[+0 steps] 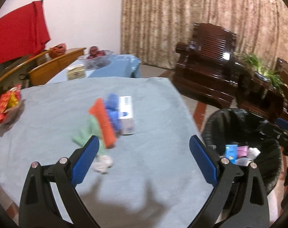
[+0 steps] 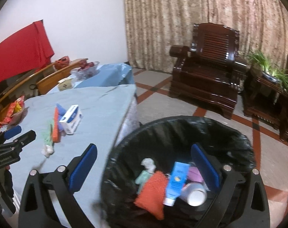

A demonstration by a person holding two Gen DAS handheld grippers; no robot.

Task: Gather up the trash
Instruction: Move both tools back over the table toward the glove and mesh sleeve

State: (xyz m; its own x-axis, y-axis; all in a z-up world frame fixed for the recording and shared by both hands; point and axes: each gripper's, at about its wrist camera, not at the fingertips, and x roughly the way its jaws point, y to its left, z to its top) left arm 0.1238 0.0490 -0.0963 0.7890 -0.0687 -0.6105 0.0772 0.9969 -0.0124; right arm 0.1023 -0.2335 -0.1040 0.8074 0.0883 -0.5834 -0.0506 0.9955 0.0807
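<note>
Right now I'm holding the right gripper [image 2: 144, 169] over the bin [image 2: 246, 142], jaws spread wide and gripping nothing; beneath it an orange pouch [image 2: 153, 191], a blue tube [image 2: 177, 182] and a white bottle [image 2: 195, 194] are lying inside, so I judge it is placed there for dropping. I'm hovering the left gripper [image 1: 144, 161], equally wide and empty, above the table [image 1: 153, 171], facing the remaining trash mid-table: an orange packet [image 1: 104, 121], blue wrapper [image 1: 112, 112], white box [image 1: 126, 115], green scrap [image 1: 88, 133] and crumpled tissue [image 1: 103, 163]
</note>
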